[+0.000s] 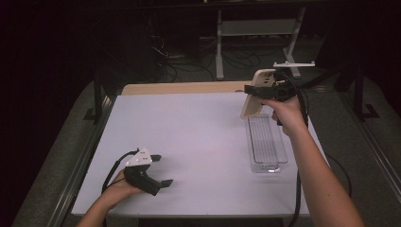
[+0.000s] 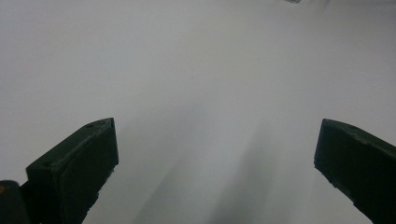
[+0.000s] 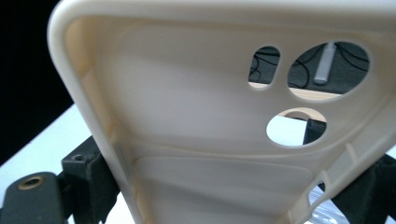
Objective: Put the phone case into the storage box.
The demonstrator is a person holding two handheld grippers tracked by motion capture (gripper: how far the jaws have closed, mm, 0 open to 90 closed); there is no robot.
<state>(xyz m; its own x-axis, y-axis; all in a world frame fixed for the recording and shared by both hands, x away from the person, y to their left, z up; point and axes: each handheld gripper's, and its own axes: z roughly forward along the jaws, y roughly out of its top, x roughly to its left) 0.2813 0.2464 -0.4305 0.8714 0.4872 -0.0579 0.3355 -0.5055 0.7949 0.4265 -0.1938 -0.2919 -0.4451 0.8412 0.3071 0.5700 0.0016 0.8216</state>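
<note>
White table (image 1: 189, 142): right claw (image 1: 257, 92) grips phone case (image 3: 196, 116).

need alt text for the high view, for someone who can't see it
A person's right gripper holds a cream phone case up above the far end of a clear plastic tray on the right of a white table. The left gripper rests open near the table's front left, holding nothing.

The phone case (image 1: 256, 92) hangs over the far end of the tray (image 1: 266, 142), right of the table (image 1: 189, 132) middle.
</note>
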